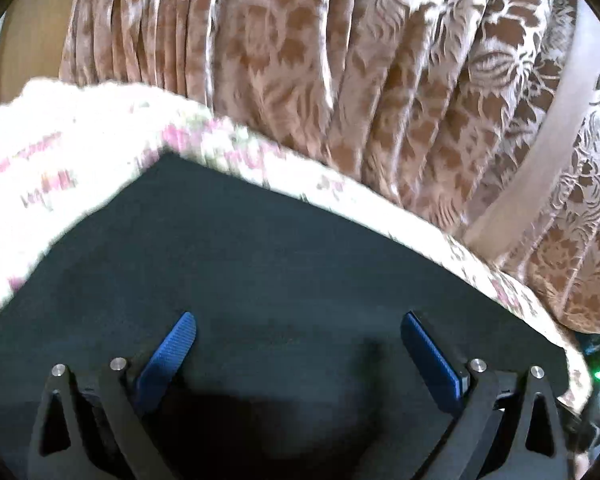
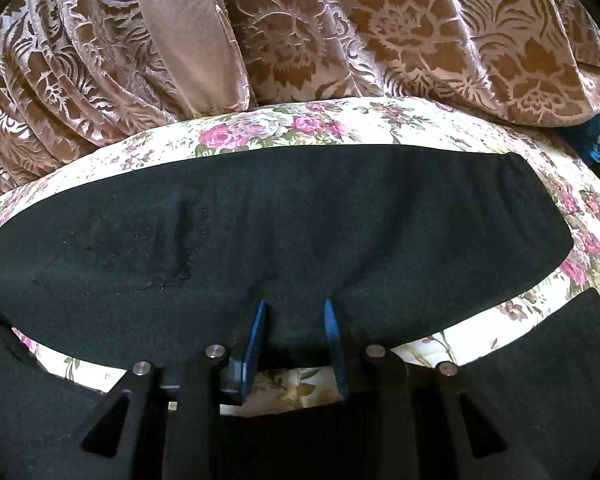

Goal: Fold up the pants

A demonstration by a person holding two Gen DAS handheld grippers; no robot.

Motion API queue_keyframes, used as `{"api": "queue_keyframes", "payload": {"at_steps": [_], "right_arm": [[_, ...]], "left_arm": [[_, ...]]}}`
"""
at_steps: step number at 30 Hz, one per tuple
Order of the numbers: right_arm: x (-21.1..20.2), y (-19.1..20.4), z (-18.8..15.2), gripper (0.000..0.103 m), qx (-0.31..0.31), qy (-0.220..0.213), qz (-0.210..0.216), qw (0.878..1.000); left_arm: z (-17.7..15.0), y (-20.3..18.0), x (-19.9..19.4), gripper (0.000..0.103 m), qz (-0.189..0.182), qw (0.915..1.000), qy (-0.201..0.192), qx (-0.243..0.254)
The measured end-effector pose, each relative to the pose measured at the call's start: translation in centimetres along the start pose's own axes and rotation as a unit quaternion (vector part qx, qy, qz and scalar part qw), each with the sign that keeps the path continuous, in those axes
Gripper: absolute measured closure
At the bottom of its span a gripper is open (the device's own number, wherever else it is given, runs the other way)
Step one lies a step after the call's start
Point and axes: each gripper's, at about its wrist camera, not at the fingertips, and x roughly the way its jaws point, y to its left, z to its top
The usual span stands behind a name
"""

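The dark pants [image 1: 260, 248] lie flat on a floral sheet [image 1: 60, 160]. My left gripper [image 1: 300, 324] is open just above the dark cloth, holding nothing. In the right wrist view the pants [image 2: 280, 216] spread across the frame, with a stitched pocket [image 2: 140, 248] at the left. My right gripper [image 2: 296, 312] has its blue fingers [image 2: 256, 336] close together around a raised pinch of the pants' near edge. More dark cloth [image 2: 540, 360] lies nearer at the lower left and right, with a strip of sheet between.
A brown and cream patterned curtain [image 2: 340, 32] hangs right behind the bed's far edge, with a plain tie band [image 2: 180, 28] across it. A wooden panel [image 1: 32, 40] shows at the far left of the left wrist view.
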Motion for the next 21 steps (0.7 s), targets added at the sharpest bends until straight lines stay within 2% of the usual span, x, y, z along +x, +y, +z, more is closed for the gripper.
{"api": "queue_keyframes", "payload": {"at_steps": [3,6,8,11,14,18,20,21], "right_arm": [[0.1,0.0,0.0,0.072,0.001,-0.002,0.001,1.0],[0.1,-0.2,0.0,0.072,0.004,-0.003,0.004,1.0],[0.1,-0.3,0.0,0.072,0.007,-0.003,0.008,1.0],[0.2,-0.5,-0.1,0.071,0.014,-0.003,0.015,1.0],[0.3,-0.8,-0.1,0.071,0.024,-0.003,0.023,0.999],[0.3,-0.8,-0.1,0.071,0.028,-0.003,0.026,0.999],[0.3,-0.8,-0.1,0.071,0.029,-0.003,0.027,0.999],[0.3,-0.9,-0.1,0.071,0.031,-0.004,0.028,0.999]], "left_arm": [[2.9,0.7,0.4,0.0,0.036,0.9989,-0.012,0.027],[6.2,2.6,2.0,0.0,0.097,0.9932,-0.015,0.064],[7.7,4.4,2.9,0.0,0.133,0.9891,-0.014,0.063],[9.2,6.7,4.3,0.0,0.158,0.9857,-0.003,0.06],[10.1,8.3,5.7,0.0,0.151,0.9874,0.011,0.048],[11.4,9.7,8.8,0.0,0.113,0.9916,0.055,0.028],[11.6,9.9,9.5,0.0,0.125,0.99,0.061,0.026],[11.7,10.2,10.1,0.0,0.142,0.9876,0.062,0.026]]}}
